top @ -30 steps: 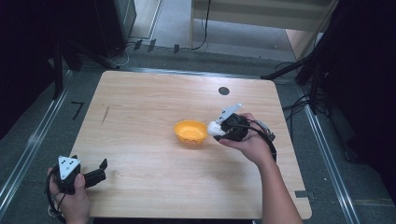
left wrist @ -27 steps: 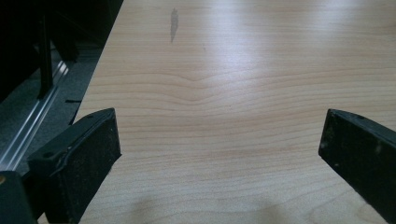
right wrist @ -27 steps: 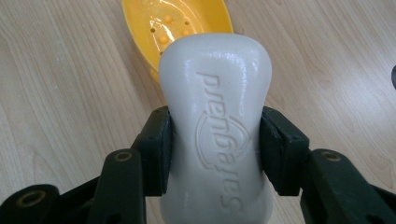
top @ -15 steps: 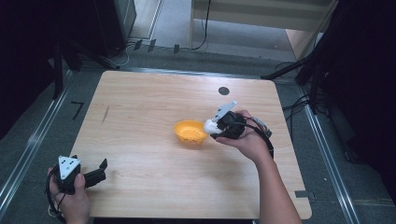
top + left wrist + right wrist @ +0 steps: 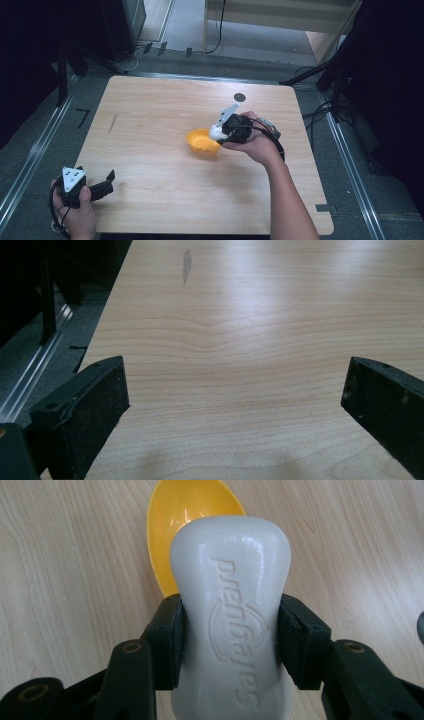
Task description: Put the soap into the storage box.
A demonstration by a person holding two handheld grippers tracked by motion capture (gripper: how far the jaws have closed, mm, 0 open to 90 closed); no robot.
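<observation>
A white bar of soap (image 5: 231,610) with raised lettering sits clamped between the jaws of my right gripper (image 5: 231,640). Beyond it lies a small orange dish (image 5: 187,520) on the wood. From above, my right gripper (image 5: 220,131) holds the soap (image 5: 216,132) at the right rim of the orange dish (image 5: 201,142), near the table's middle. My left gripper (image 5: 102,186) rests at the table's front left corner, open, jaws wide apart over bare wood (image 5: 240,365) with nothing between them.
A wooden table (image 5: 165,115) carries a small dark round mark (image 5: 239,97) at the back right and a dark streak (image 5: 113,122) at the left. Metal rails run along both sides. Cables and dark stands lie on the floor behind.
My right gripper with the soap has shifted slightly left and tilted toward the orange dish. The left gripper has stayed put.
</observation>
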